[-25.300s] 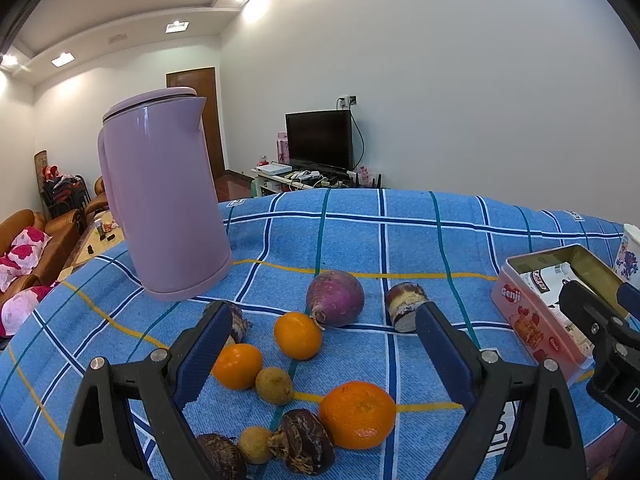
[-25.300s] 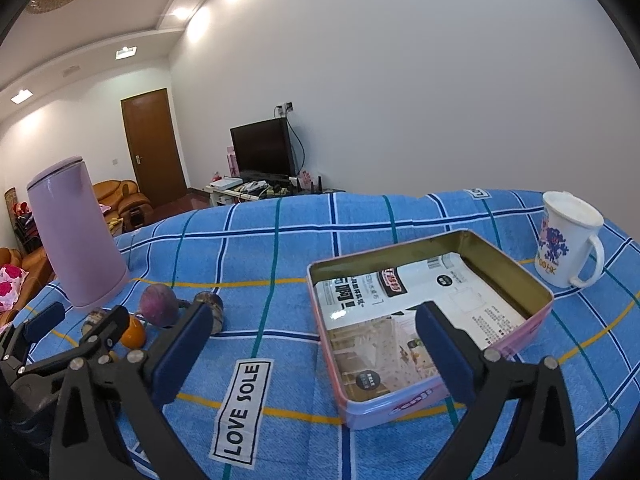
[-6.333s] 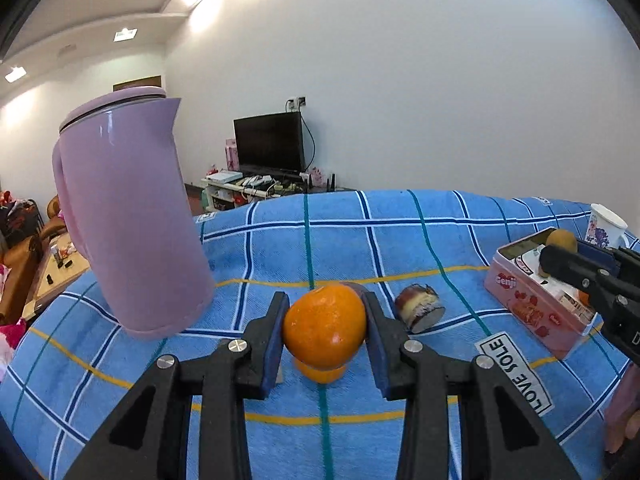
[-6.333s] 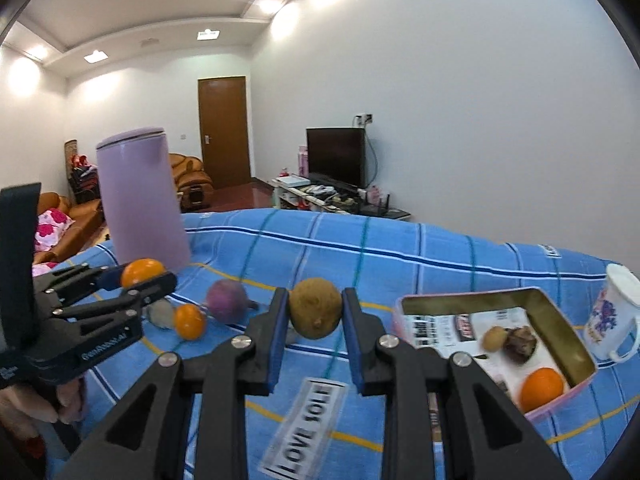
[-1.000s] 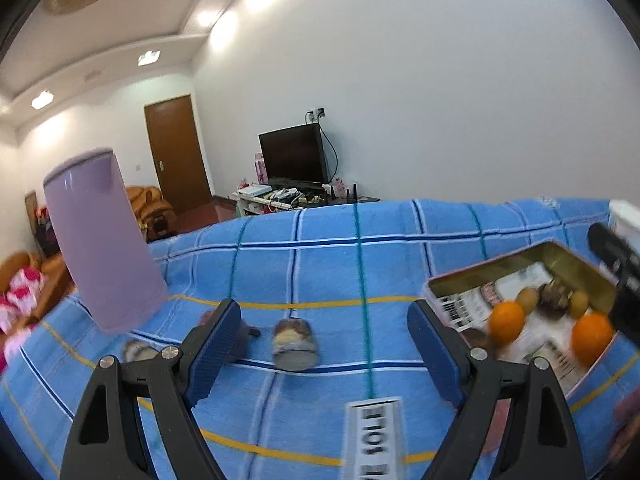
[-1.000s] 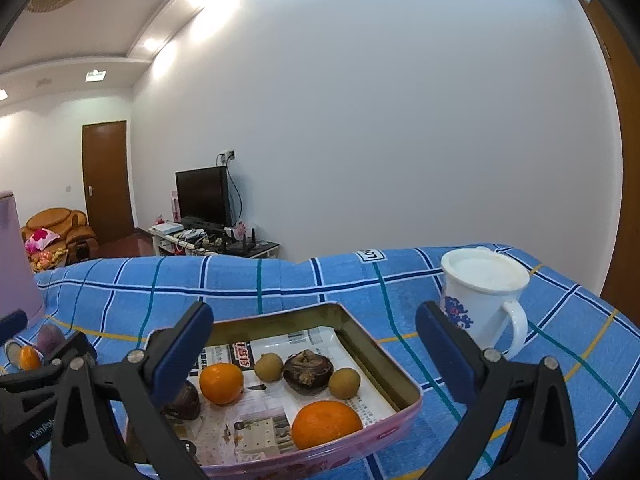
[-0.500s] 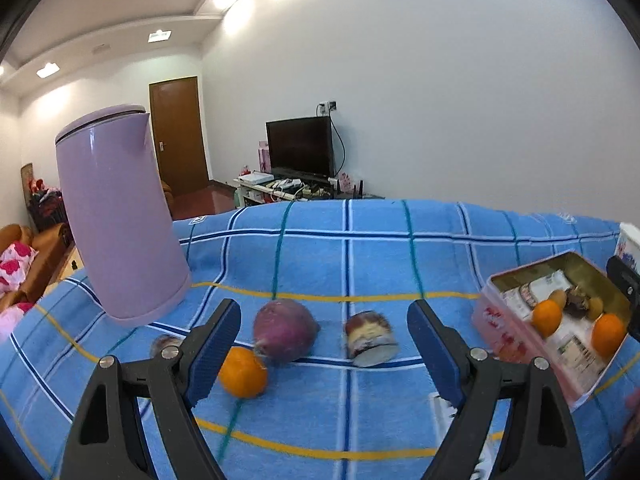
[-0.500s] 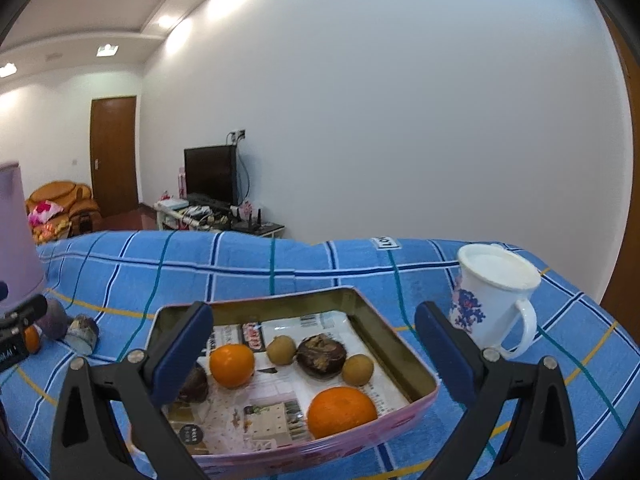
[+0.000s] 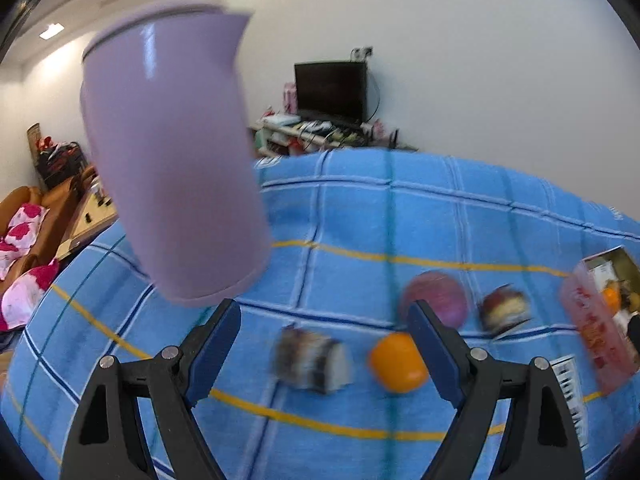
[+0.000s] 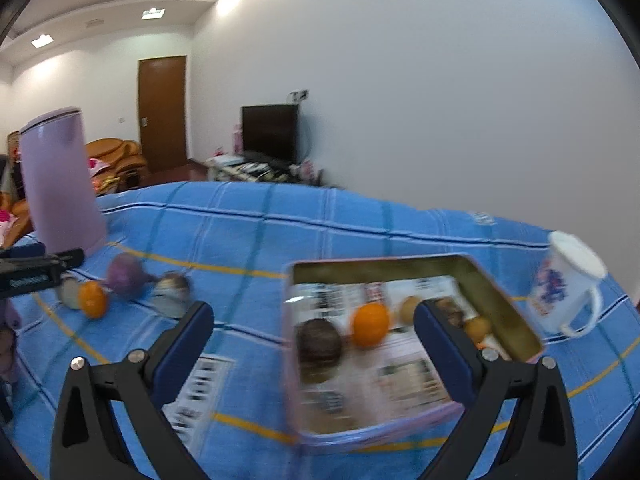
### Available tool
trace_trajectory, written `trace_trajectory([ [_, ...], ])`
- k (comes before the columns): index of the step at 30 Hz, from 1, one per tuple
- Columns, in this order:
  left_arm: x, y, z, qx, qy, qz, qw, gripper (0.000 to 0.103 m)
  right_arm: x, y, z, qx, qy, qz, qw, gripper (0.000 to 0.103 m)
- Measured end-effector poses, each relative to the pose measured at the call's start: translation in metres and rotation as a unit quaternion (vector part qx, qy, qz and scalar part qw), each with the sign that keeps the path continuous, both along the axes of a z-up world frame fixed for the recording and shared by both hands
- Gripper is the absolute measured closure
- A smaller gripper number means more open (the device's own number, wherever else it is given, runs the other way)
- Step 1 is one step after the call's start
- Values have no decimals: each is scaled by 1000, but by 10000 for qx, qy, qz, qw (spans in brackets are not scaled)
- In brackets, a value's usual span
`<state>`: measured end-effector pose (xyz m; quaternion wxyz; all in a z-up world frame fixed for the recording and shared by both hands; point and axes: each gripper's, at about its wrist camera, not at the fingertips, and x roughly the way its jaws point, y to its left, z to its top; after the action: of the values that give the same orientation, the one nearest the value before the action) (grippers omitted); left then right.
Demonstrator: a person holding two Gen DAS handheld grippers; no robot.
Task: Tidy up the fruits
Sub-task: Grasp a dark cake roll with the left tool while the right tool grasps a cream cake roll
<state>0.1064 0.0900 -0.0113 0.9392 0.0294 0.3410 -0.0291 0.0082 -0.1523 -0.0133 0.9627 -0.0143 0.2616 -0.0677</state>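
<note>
My left gripper [image 9: 326, 350] is open and empty above the blue checked cloth. Between its fingers lies a blurred brown-and-white cut fruit [image 9: 312, 360], with an orange [image 9: 397, 362] by the right finger. A purple round fruit [image 9: 438, 298] and another cut fruit [image 9: 505, 310] lie behind. My right gripper [image 10: 312, 342] is open and empty over the pink tin [image 10: 372, 436], which holds an orange [image 10: 370, 324], a dark fruit [image 10: 319, 340] and small brown fruits [image 10: 410, 309]. The loose fruits also show in the right wrist view, such as the orange [image 10: 93, 299].
A tall lilac kettle [image 9: 176, 160] stands at the back left of the cloth. A white flowered mug [image 10: 568, 284] stands right of the tin. A "LOVE SOLE" label [image 10: 200, 392] is sewn on the cloth. Sofas and a TV stand lie beyond the table.
My left gripper has swung left and closer to the loose fruits and the kettle. My right gripper has turned left, so the tin now lies under its right finger. Both frames are motion-blurred.
</note>
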Motion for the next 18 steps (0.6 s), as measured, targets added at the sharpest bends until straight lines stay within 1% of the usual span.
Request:
trace_trajectory([
  [3, 4, 13, -6, -2, 169, -84, 9998, 17, 12, 20, -2, 258, 193, 275, 9991, 18],
  [4, 5, 15, -7, 10, 201, -130, 9997, 17, 18, 29, -4, 361, 329, 371, 9981, 21],
  [6, 8, 16, -13, 81, 329, -230, 9992, 17, 30, 40, -9, 501, 553, 481, 9961, 21],
  [11, 15, 14, -27, 378, 559, -169, 9976, 17, 64, 61, -24, 621, 1018, 539, 9914, 22],
  [13, 17, 12, -33, 412, 688, -229, 9965, 17, 80, 67, -31, 689, 1257, 546, 9882, 22],
  [16, 22, 11, -38, 504, 780, -175, 9955, 17, 96, 72, -36, 666, 1427, 484, 9863, 22],
  [18, 26, 14, -41, 372, 851, -123, 9956, 17, 108, 76, -40, 621, 1551, 458, 9849, 22],
])
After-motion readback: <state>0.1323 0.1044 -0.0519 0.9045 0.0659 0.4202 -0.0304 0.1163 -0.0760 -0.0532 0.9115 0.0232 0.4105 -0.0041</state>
